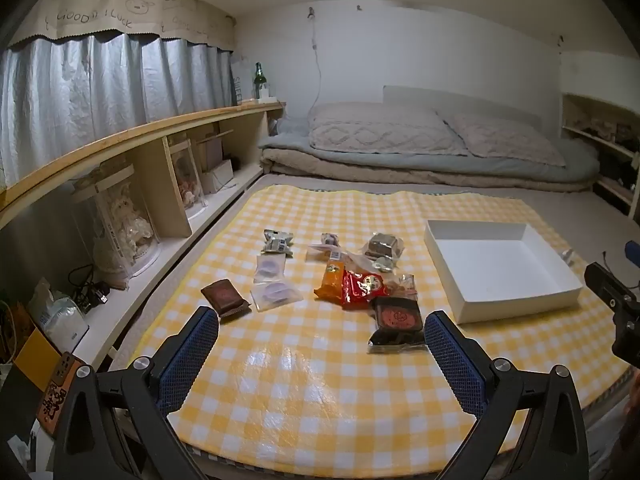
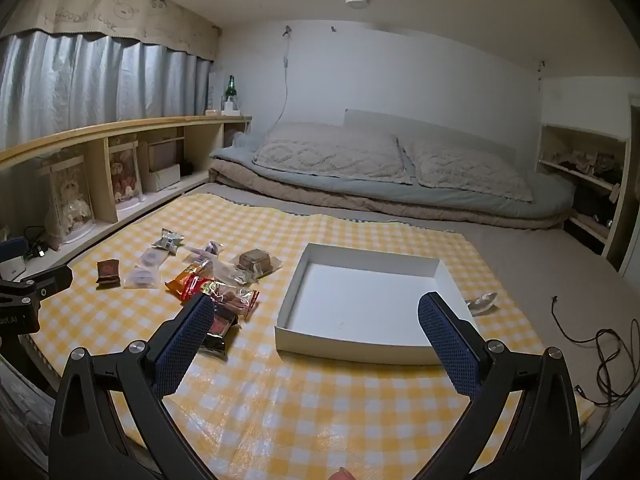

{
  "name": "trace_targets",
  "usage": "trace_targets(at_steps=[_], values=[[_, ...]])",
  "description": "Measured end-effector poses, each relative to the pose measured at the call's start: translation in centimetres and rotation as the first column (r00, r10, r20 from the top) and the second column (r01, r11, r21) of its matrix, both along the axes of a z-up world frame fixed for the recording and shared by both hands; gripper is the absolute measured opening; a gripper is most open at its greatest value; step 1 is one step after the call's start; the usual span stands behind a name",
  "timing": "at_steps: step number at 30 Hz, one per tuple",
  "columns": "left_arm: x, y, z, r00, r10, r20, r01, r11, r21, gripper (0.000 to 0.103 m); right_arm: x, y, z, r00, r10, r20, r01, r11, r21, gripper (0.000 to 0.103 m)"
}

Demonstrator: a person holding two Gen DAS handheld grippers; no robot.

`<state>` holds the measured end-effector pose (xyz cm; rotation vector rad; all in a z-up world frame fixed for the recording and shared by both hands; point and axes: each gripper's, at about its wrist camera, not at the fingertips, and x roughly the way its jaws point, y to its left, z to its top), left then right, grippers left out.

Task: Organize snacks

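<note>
Several wrapped snacks lie scattered on a yellow checked cloth (image 1: 312, 380): a brown packet (image 1: 225, 295), two clear pouches (image 1: 274, 280), an orange packet (image 1: 331, 280), a red packet (image 1: 365, 286) and a dark packet (image 1: 398, 320). An empty white box (image 1: 500, 264) stands to their right; in the right wrist view the white box (image 2: 360, 300) lies straight ahead. My left gripper (image 1: 322, 338) hovers open above the cloth, short of the snacks. My right gripper (image 2: 316, 324) is open too, in front of the box, its left finger over the dark packet (image 2: 220, 328).
A low wooden shelf (image 1: 132, 136) with boxed dolls runs along the left under grey curtains. Folded bedding and pillows (image 1: 400, 140) lie at the back. Dark cables (image 2: 600, 344) trail on the floor at the right. A crumpled wrapper (image 2: 482, 302) rests beside the box.
</note>
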<state>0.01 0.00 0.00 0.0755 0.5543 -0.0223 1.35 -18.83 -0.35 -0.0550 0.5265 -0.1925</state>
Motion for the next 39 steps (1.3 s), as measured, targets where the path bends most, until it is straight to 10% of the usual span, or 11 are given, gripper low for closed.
trace_targets(at_steps=[39], values=[[0.28, -0.14, -0.16, 1.000, -0.005, 0.003, 0.005, 1.000, -0.004, 0.103, 0.02, 0.27, -0.05, 1.000, 0.001, -0.002, -0.001, 1.000, -0.006, 0.103]])
